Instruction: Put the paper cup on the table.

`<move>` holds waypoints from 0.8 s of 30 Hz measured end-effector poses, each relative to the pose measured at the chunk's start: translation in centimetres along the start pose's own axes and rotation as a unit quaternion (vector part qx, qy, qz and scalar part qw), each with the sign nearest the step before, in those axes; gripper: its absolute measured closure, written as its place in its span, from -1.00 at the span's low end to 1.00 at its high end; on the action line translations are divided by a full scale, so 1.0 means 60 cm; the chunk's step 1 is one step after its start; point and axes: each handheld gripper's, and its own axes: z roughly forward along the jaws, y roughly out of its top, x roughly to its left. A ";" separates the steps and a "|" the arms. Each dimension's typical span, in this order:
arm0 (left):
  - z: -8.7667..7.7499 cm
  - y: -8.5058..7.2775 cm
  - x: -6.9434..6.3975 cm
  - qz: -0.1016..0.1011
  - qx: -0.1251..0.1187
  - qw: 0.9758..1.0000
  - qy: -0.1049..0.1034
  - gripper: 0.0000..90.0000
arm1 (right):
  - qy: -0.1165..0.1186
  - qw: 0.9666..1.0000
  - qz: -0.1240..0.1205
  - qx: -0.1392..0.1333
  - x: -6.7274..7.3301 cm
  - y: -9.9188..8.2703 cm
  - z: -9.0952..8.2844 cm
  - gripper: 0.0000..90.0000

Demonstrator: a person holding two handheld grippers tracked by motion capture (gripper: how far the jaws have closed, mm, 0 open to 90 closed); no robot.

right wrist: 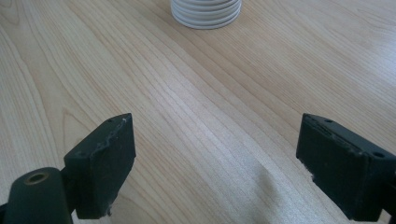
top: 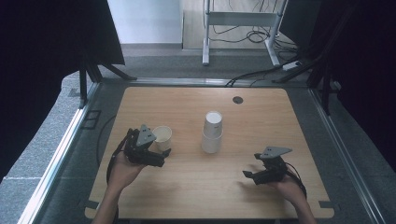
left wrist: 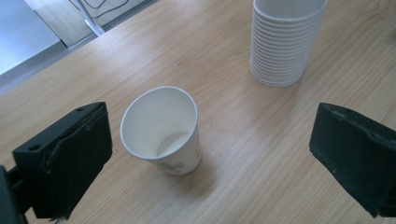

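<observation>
While the left tool (left wrist: 205, 158) is hovering wide open around a single paper cup (left wrist: 161, 129) standing on the worktop (top: 187, 186), the right tool (right wrist: 215, 168) is gaping empty, cup stack (top: 212, 132) beyond.

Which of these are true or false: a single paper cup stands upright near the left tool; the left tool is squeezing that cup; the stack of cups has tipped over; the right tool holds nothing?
1. A single paper cup stands upright near the left tool. True.
2. The left tool squeezes it. False: its jaws stand wide, clear of the cup.
3. The stack of cups has tipped over. False: it stands upright on the table.
4. The right tool holds nothing. True: only bare wood lies between its jaws.
</observation>
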 end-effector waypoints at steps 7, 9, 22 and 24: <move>-0.007 -0.030 -0.015 -0.003 -0.014 1.000 -0.006 -1.00 | 0.003 1.000 -0.002 -0.002 0.003 0.002 0.001 -0.73; -0.005 -0.040 -0.020 -0.008 -0.016 1.000 -0.010 -1.00 | 0.002 1.000 -0.003 -0.001 0.004 0.001 0.002 -0.73; 0.027 -0.088 -0.045 -0.008 -0.008 1.000 -0.014 -1.00 | -0.001 1.000 -0.004 0.006 0.007 -0.004 0.007 -0.78; 0.035 -0.097 -0.046 -0.013 -0.004 1.000 -0.016 -1.00 | 0.000 1.000 -0.007 0.009 0.006 -0.005 0.007 -0.80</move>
